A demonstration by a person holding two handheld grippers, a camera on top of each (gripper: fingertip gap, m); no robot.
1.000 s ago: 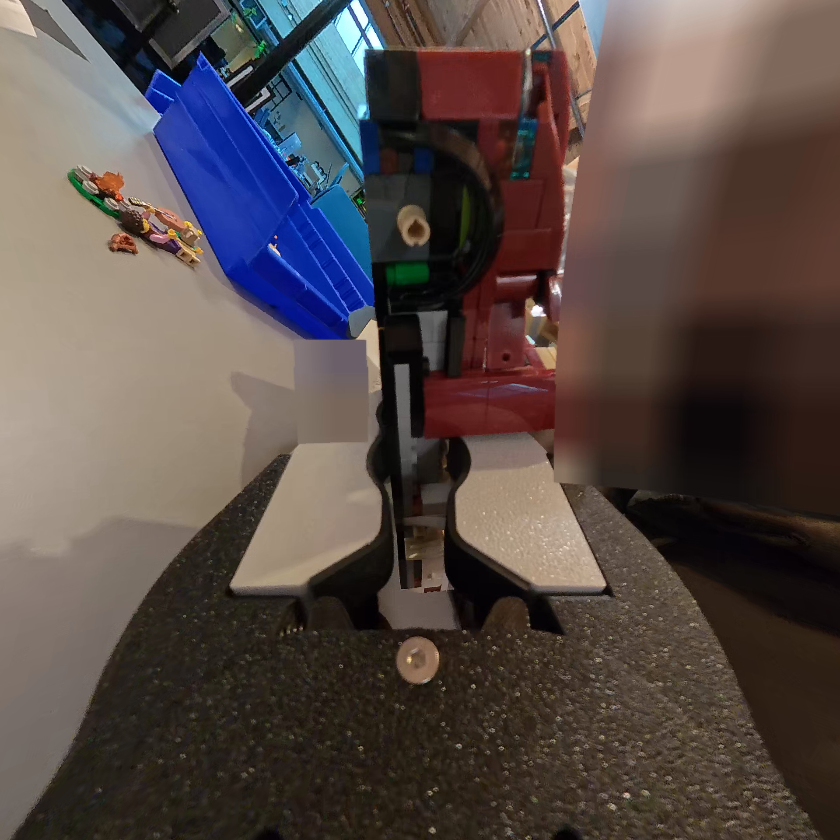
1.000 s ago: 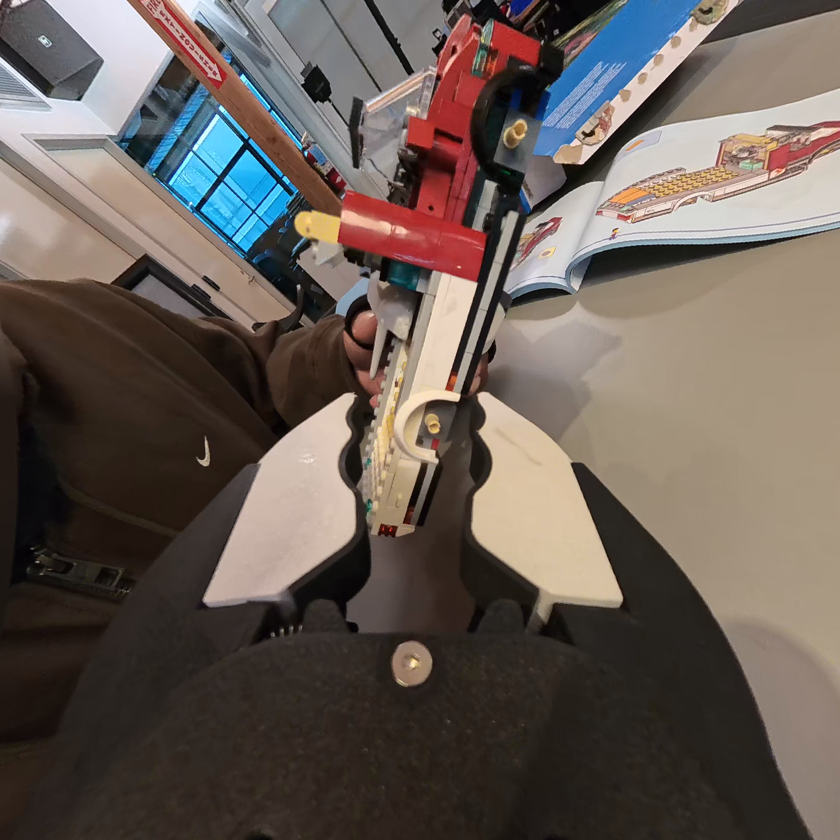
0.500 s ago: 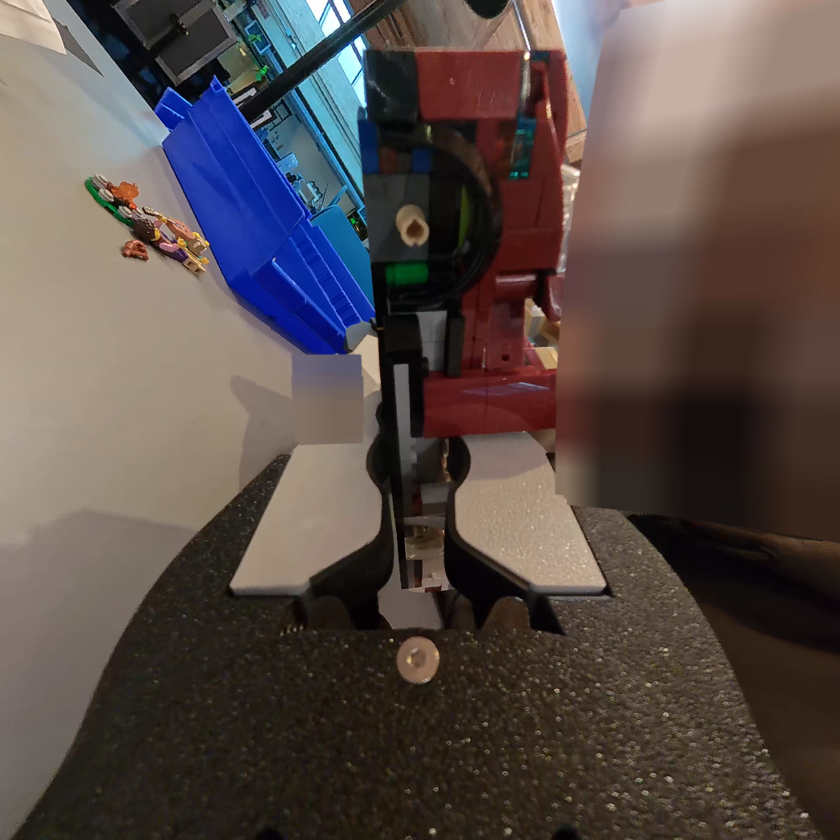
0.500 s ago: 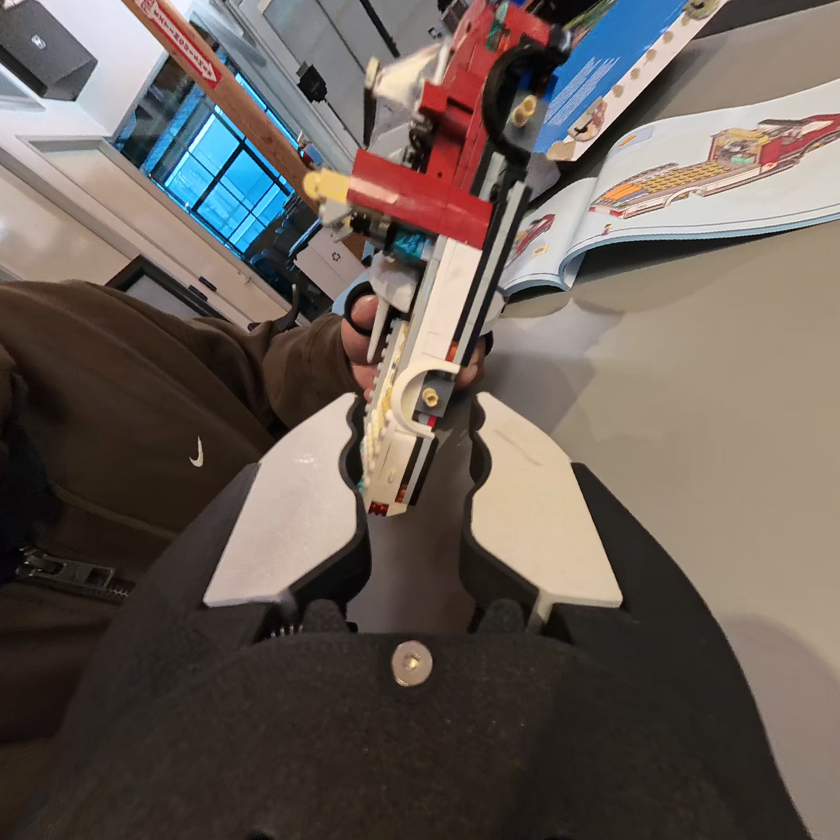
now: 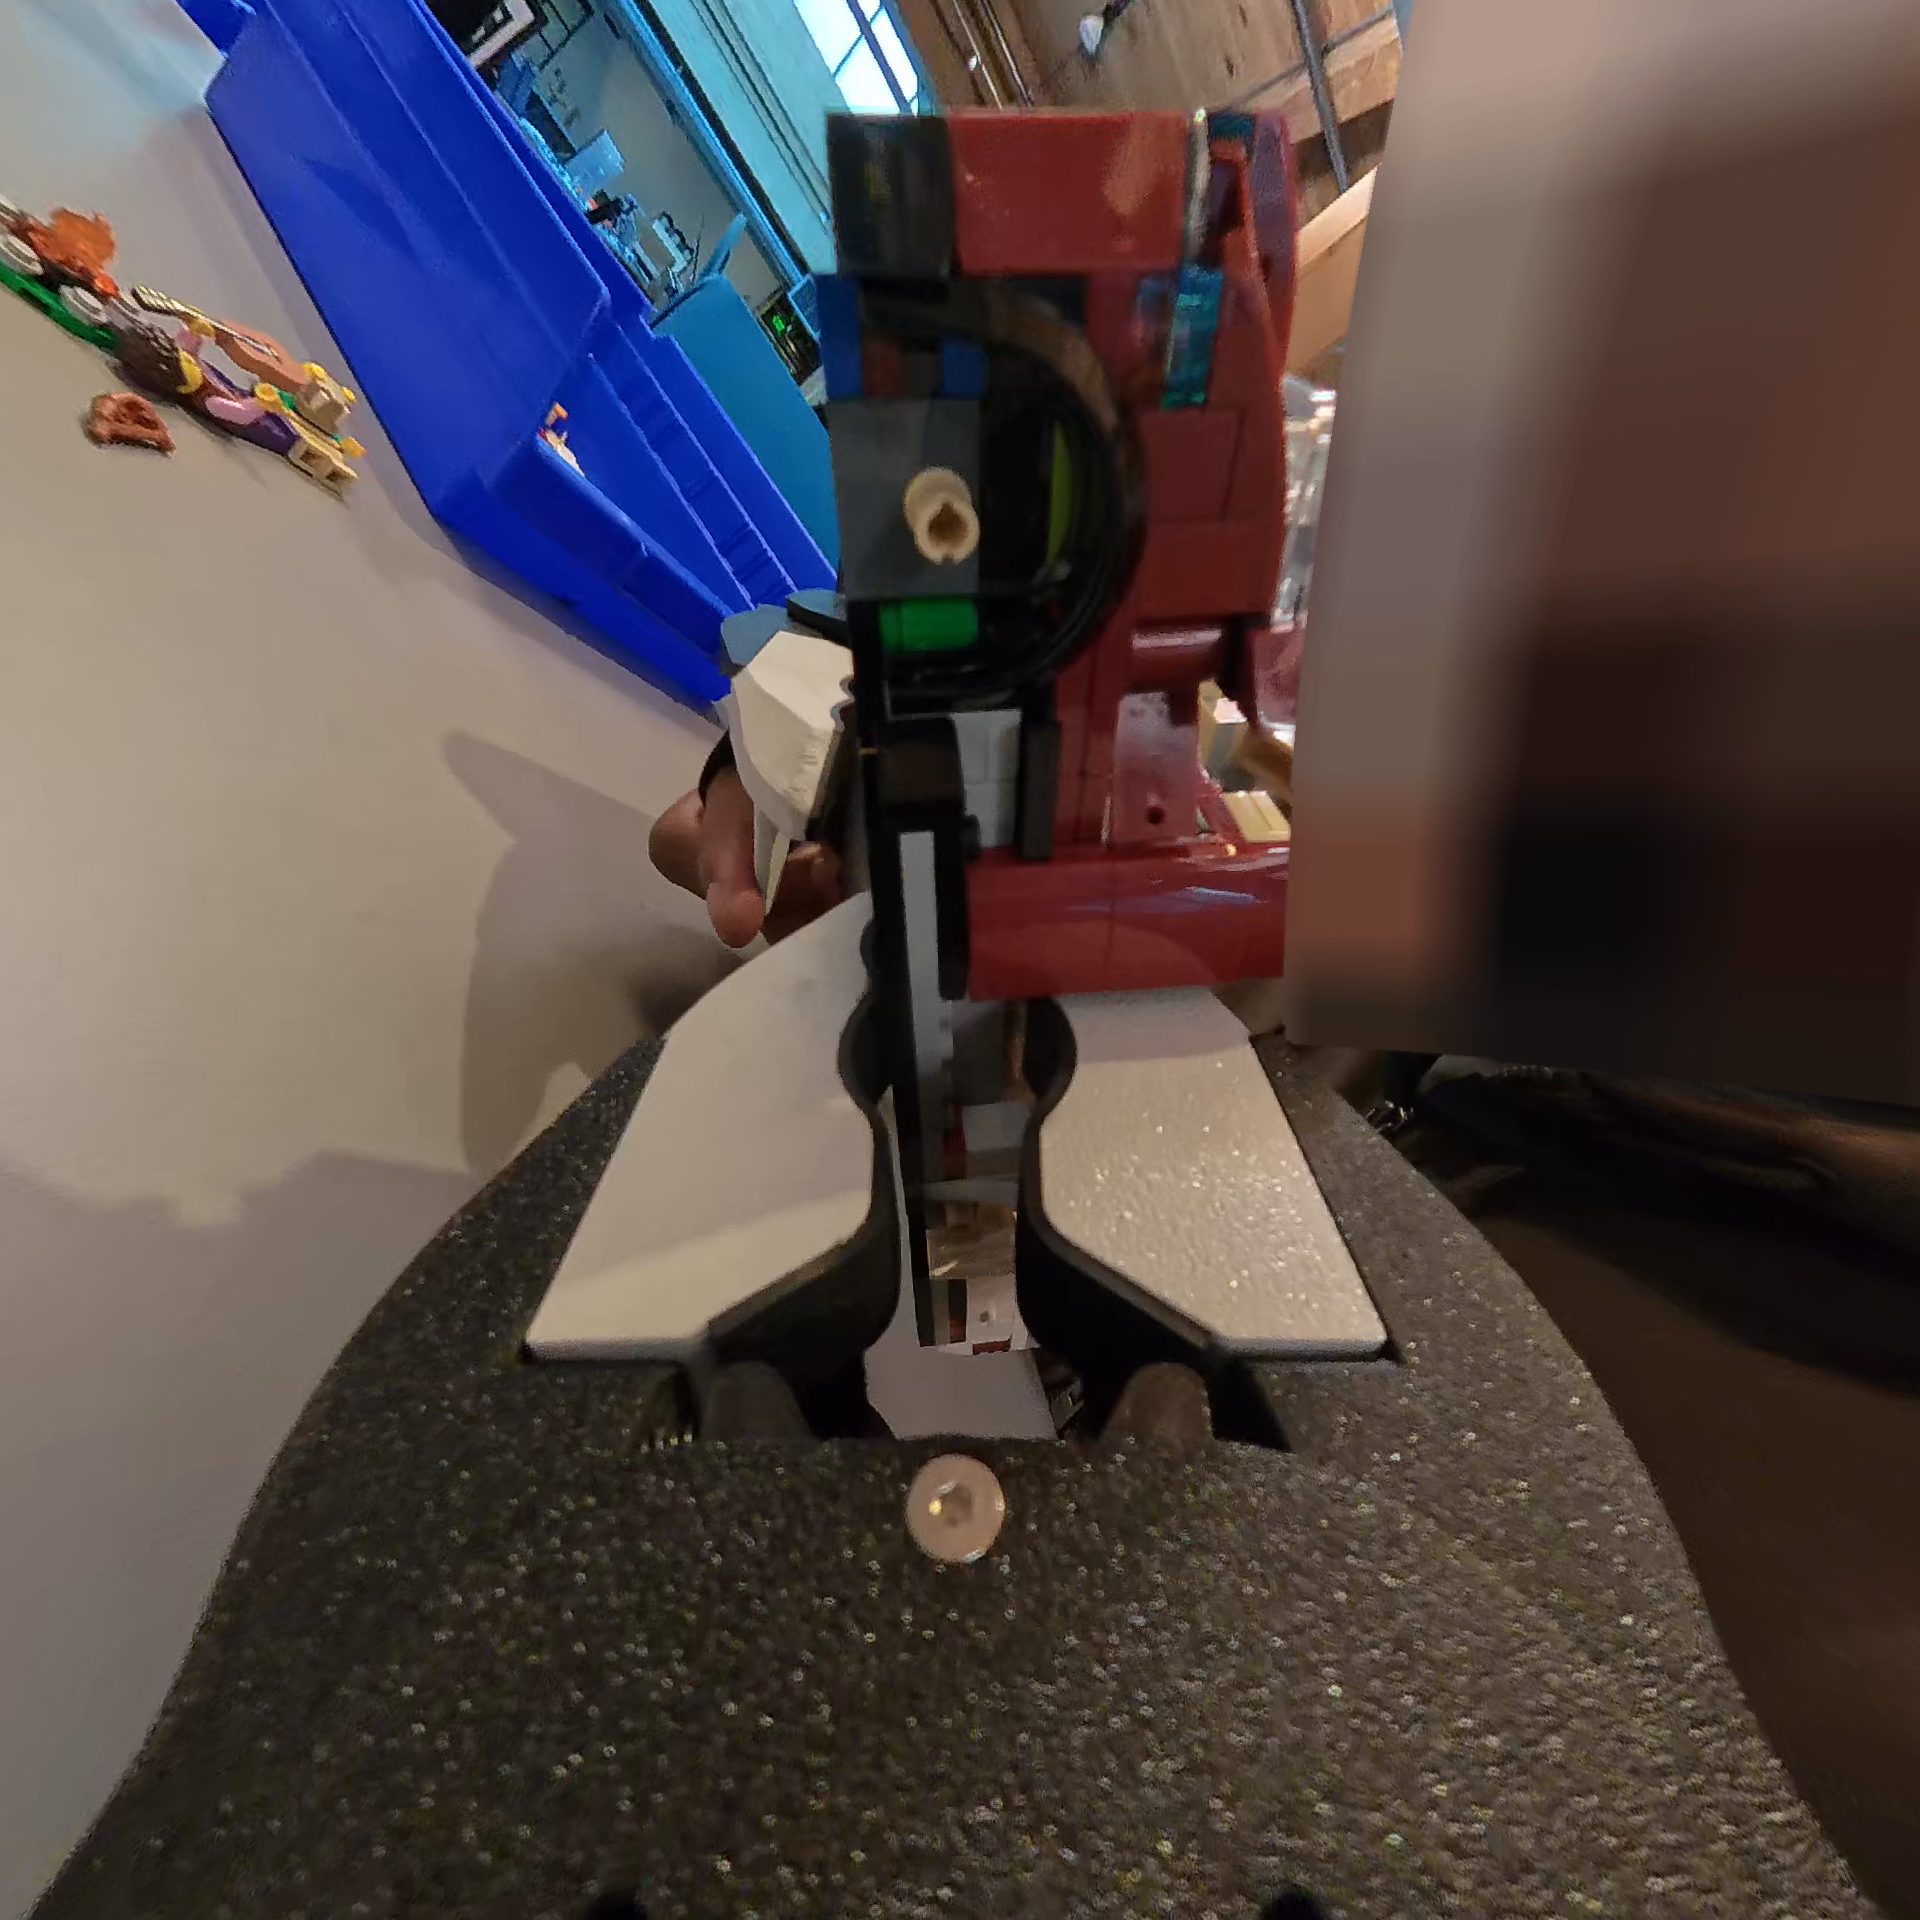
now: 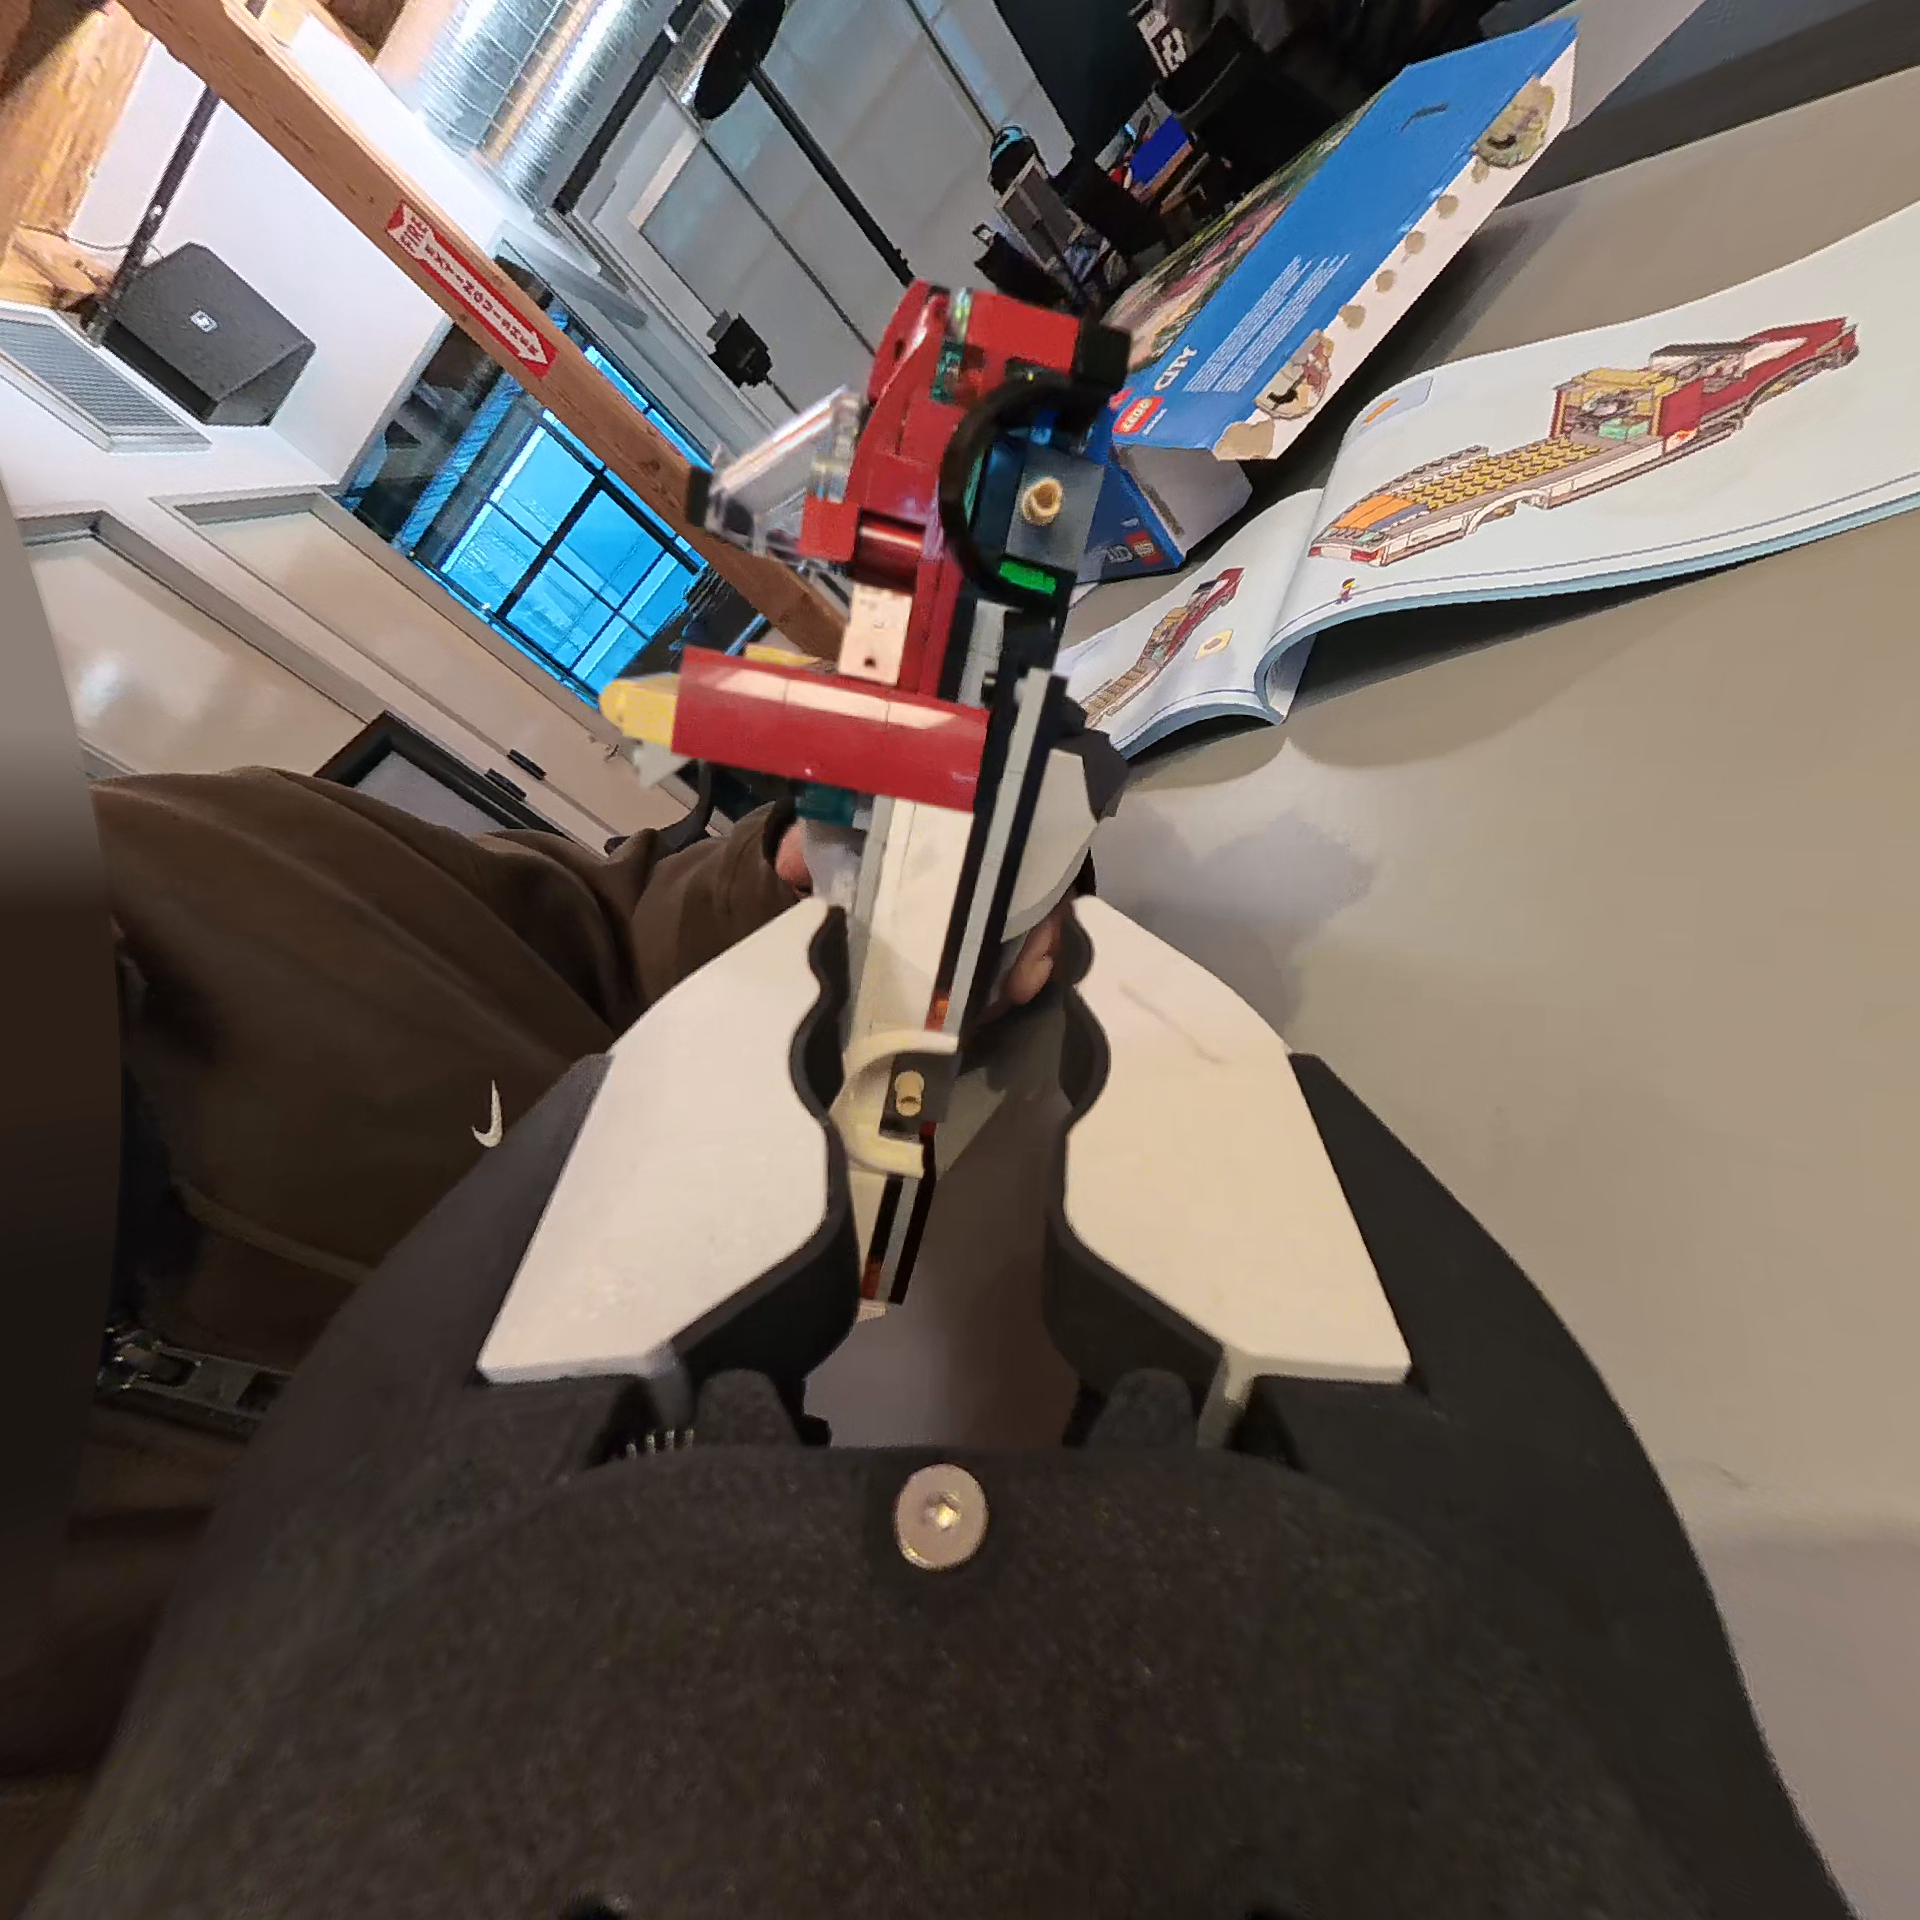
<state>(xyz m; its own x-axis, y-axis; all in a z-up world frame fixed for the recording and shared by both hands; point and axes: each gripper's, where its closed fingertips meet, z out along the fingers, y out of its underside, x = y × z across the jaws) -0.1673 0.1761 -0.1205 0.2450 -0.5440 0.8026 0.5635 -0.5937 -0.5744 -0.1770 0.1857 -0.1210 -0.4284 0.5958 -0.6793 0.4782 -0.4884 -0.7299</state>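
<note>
Left gripper [image 5: 956, 1049], centre of its view: both pads pressed on the thin black-and-grey edge of a red, white and black brick-built vehicle model [image 5: 1101, 499], which rises to the upper centre. Blue storage bins [image 5: 457, 343] and small loose brick figures [image 5: 208, 384] lie at upper left on the grey table [image 5: 260, 831]. Right gripper [image 6: 940, 997], centre of its view: jaws apart, the model's white end [image 6: 894, 1101] against the left pad, a gap at the right pad. An open instruction booklet [image 6: 1507, 520] and a blue box [image 6: 1320, 260] occupy the upper right.
</note>
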